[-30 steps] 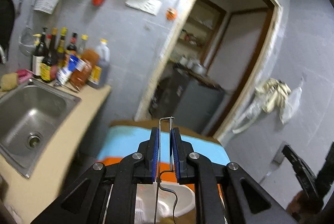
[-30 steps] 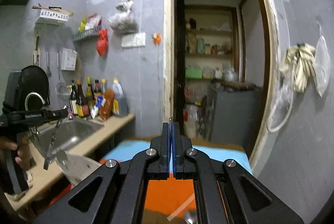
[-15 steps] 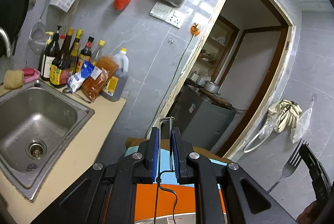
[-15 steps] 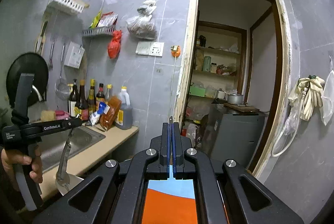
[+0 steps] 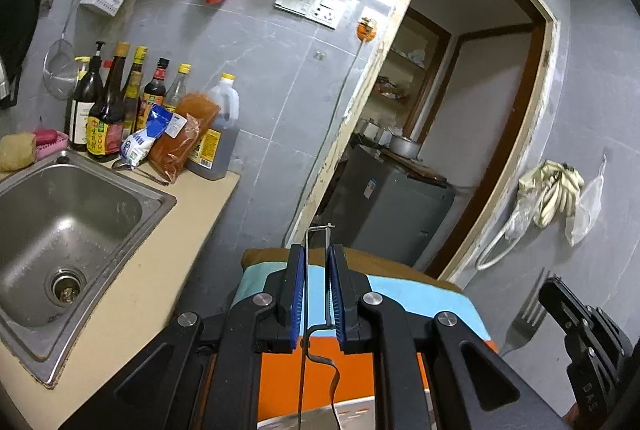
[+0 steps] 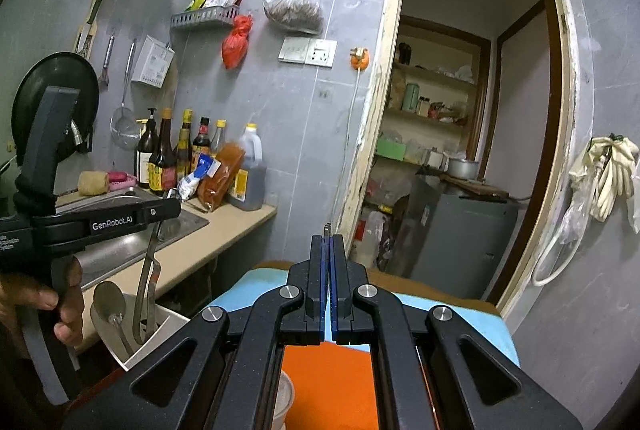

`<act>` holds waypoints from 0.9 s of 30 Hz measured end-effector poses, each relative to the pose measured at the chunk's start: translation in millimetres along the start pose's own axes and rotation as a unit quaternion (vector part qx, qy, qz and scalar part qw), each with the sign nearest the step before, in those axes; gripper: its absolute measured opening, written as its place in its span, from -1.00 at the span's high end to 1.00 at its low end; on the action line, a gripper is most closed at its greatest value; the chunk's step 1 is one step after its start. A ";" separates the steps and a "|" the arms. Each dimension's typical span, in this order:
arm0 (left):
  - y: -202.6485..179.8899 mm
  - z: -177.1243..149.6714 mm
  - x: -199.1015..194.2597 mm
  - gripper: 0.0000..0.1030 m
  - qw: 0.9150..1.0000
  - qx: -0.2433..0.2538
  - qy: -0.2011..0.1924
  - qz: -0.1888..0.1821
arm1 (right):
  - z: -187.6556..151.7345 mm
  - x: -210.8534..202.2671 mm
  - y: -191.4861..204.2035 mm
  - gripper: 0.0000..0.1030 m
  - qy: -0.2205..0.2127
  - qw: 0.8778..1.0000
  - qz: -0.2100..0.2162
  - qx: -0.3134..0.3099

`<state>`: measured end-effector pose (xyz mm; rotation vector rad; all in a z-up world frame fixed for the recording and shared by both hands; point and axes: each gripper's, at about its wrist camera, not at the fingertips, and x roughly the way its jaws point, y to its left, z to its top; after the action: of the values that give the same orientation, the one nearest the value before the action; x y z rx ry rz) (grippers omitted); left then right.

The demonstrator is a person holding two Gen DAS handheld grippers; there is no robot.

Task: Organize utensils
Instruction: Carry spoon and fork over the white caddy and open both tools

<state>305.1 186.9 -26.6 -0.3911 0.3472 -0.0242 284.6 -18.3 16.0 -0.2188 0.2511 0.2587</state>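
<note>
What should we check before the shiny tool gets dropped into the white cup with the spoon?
1. Left gripper squeezes the metal utensil: ok, it hangs from the shut gripper.
2. Utensil's lower end is inside the white cup: ok, the right wrist view shows it below the rim.
3. Room left in the cup: ok, only a spoon stands in it, off to one side.
4. Cup stands upright and steady: cannot tell, its base is hidden.
5. Right gripper keeps hold of the fork: ok, it is shut on the handle.
6. Fork is away from the cup: ok, far to the other side.
</note>
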 end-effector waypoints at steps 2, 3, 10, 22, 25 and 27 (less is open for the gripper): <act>-1.1 -1.3 -1.4 0.76 1.000 0.008 0.005 -0.001 | -2.2 1.9 -0.8 0.96 0.006 1.000 0.003 0.003; -1.2 -1.8 -1.9 0.76 1.000 0.010 0.008 -0.001 | -4.1 2.3 -1.9 0.96 0.010 1.000 0.006 0.006; -3.0 -8.4 -4.1 0.76 0.999 0.021 0.041 -0.008 | -14.9 4.7 -9.8 0.95 0.032 0.998 0.031 0.039; -17.5 -9.7 -23.0 0.00 0.998 0.026 0.059 -0.022 | -17.0 -10.9 -45.4 0.25 0.021 0.993 0.028 0.117; -27.5 -5.6 -31.0 -0.25 0.998 0.038 0.048 -0.021 | -13.6 -22.0 -59.0 -0.06 0.011 0.991 0.015 0.131; -37.4 -2.1 -39.3 -0.41 0.998 0.049 0.036 -0.019 | -10.4 -29.9 -68.7 -0.15 0.002 0.990 0.006 0.138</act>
<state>269.1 155.1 -1.4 -0.3004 0.4077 -0.0916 273.5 -92.4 26.6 0.0557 0.2901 0.2333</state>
